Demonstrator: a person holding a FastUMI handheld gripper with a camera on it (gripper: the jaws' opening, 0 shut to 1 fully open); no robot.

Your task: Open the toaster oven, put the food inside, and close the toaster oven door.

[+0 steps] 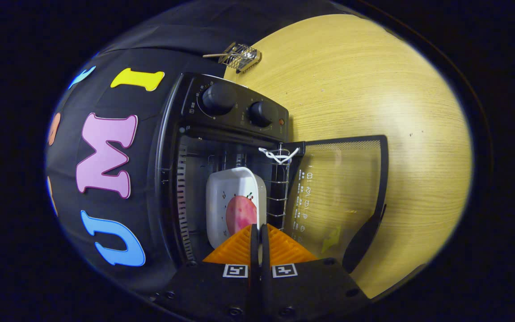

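**One dish in the oven, door open**

I see my gripper (pixel 258 230) with fingers nearly together, pinching the rim of one white dish (pixel 221 197) holding one pink food piece (pixel 241 213) inside the toaster oven (pixel 204 134). Its glass door (pixel 342 188) hangs open; two knobs (pixel 218 98).

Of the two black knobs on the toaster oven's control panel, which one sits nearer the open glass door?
The smaller-looking round black knob, beside the small orange indicator light; the other black knob sits farther away. The claw is nearly closed.

Glossy glass oven door (pixel 335 192); matt grained wood table (pixel 373 89); smooth white dish (pixel 221 197).
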